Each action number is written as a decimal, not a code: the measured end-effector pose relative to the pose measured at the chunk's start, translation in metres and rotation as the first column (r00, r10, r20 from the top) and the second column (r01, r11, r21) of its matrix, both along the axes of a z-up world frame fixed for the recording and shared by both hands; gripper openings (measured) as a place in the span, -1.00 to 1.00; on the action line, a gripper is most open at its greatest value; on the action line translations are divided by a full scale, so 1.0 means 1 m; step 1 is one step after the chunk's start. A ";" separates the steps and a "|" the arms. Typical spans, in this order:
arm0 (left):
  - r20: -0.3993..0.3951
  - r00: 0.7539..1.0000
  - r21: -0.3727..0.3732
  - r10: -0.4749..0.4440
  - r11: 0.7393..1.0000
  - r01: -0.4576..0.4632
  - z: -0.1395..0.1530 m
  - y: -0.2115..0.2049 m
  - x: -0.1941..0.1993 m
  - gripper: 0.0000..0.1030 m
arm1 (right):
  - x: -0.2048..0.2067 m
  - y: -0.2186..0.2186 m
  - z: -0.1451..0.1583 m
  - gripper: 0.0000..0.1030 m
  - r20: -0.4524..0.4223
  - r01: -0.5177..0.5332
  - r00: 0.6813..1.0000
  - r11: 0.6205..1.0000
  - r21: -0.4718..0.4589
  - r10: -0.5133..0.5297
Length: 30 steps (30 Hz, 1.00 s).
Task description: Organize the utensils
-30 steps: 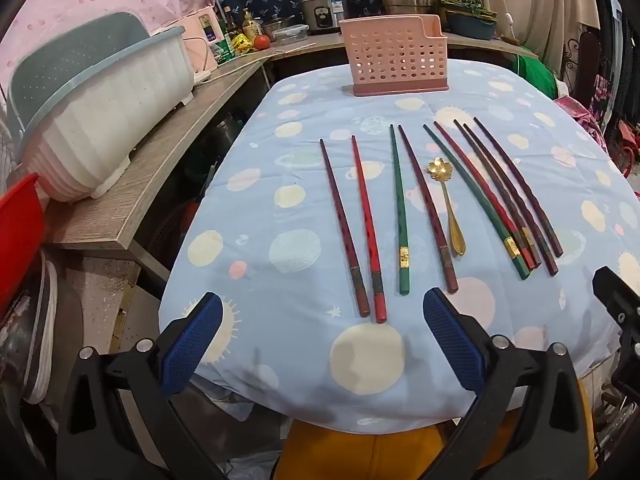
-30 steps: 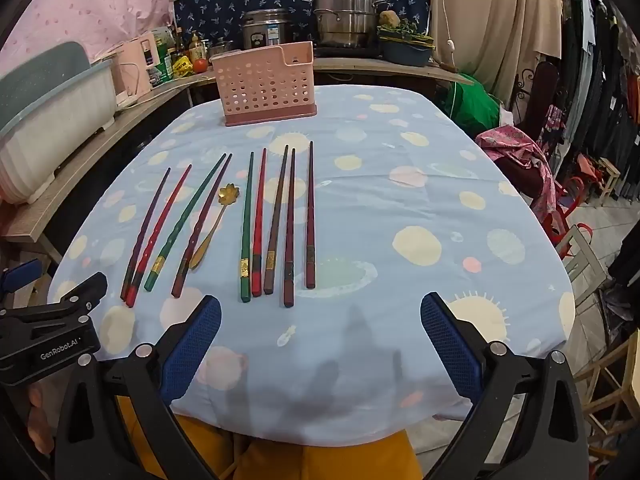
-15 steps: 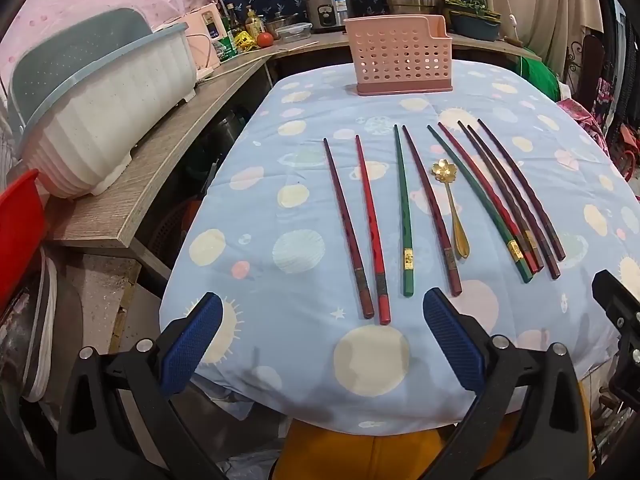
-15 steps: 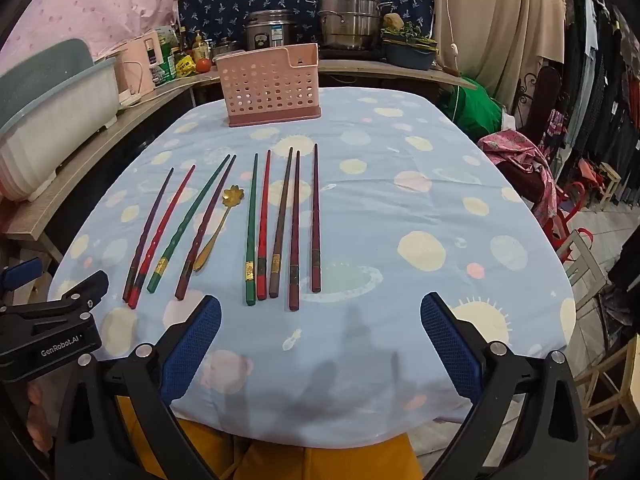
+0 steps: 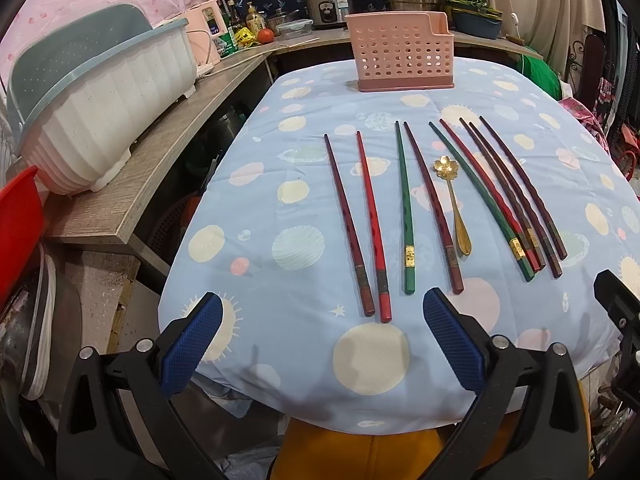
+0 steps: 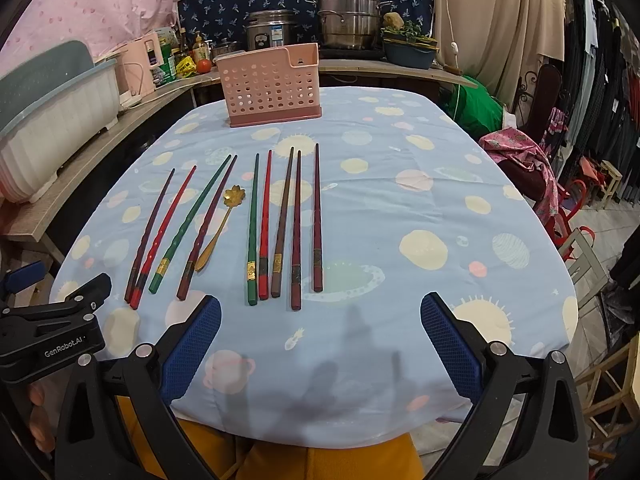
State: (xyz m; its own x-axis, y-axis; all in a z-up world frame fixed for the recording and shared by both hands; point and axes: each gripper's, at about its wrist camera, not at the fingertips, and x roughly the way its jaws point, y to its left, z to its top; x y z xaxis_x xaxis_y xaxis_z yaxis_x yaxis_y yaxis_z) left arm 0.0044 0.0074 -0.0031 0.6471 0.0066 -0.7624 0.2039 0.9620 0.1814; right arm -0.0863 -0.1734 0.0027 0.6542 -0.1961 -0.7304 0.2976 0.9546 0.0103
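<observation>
From the left wrist view, the left gripper point(image 5: 320, 336) hangs over the near edge of the desk point(image 5: 248, 216), jaws spread wide and holding nothing. Nine chopsticks point(image 5: 408, 208) and a gold spoon point(image 5: 454, 204) lie side by side on the planet-print cloth, thick ends nearest the gripper. The pink basket point(image 5: 400, 58) stands upright at the far end, well apart from them. The main risk here looks like a poor pick: the two leftmost sticks lie close together, so a closing grip may catch both, or squeeze one out sideways since they are thin, smooth and round. The cloth is soft and may bunch under the fingertips, dragging the neighbouring sticks out of line.

From the right wrist view, the right gripper point(image 6: 320, 340) is likewise wide and empty, near the desk's front edge. The five sticks on its side lie tight, some touching at their thick ends, and the spoon rests just beside a dark red stick. A grasp there would likely nudge several at once. A stick held only at one end may swing and miss the basket opening or tip the light basket over. The left gripper's body point(image 6: 52, 332) shows at the lower left, so the two tools could clash if both reach inward.
</observation>
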 end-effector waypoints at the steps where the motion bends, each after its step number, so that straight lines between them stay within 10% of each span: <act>1: -0.001 1.000 -0.001 0.001 1.000 -0.001 0.000 0.000 0.001 0.86 | 0.001 0.001 0.000 0.87 -0.001 0.000 1.000 1.000 0.001 0.000; 30: -0.012 1.000 -0.011 0.015 1.000 -0.015 -0.001 0.002 0.001 0.86 | 0.003 -0.001 -0.002 0.87 0.004 -0.005 1.000 1.000 0.009 0.005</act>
